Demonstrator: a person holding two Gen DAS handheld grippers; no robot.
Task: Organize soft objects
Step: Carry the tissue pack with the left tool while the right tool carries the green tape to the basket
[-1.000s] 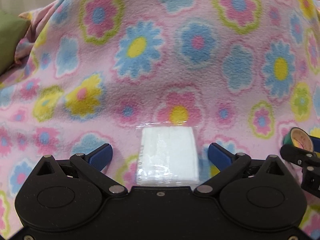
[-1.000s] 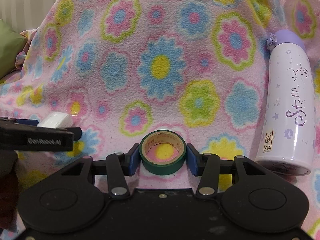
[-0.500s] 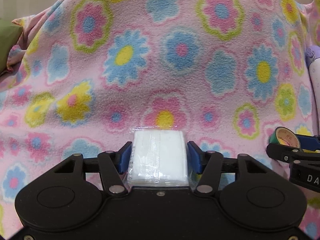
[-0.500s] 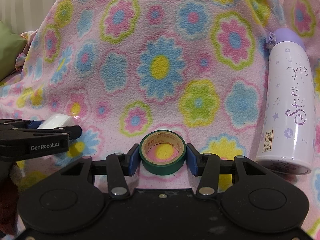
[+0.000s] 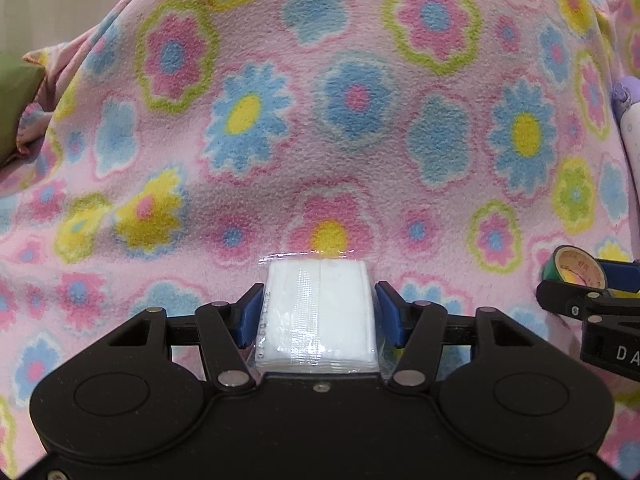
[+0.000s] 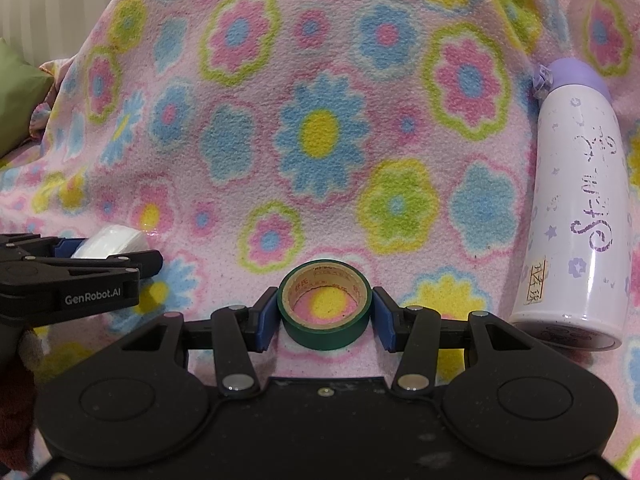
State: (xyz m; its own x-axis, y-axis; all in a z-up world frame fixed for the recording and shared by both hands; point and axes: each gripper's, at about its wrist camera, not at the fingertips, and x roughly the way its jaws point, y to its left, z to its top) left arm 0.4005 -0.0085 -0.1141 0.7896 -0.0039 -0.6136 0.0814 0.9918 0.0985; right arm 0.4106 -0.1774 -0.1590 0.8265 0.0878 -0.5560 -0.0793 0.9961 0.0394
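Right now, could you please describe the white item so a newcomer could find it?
On the pink flowered fleece blanket, look to the left gripper. Its jaws clamp a white tissue pack in clear plastic wrap, flat and rectangular, unlike the round green tape roll.

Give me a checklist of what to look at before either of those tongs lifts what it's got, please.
1. Left tongs closed on the tissue pack: ok. The jaws have just closed, and the blue pads press both its sides.
2. Pack sitting square between the pads: ok, though its clear wrapper bulges a little.
3. Right tongs closed on the tape roll: ok, pads on both sides of the roll.
4. Bottle away from the right tongs: ok, it lies apart, to their right on the blanket.
5. The two tongs apart from each other: ok, a gap shows between them.
6. Where the things should go: cannot tell, no bin or box in view.
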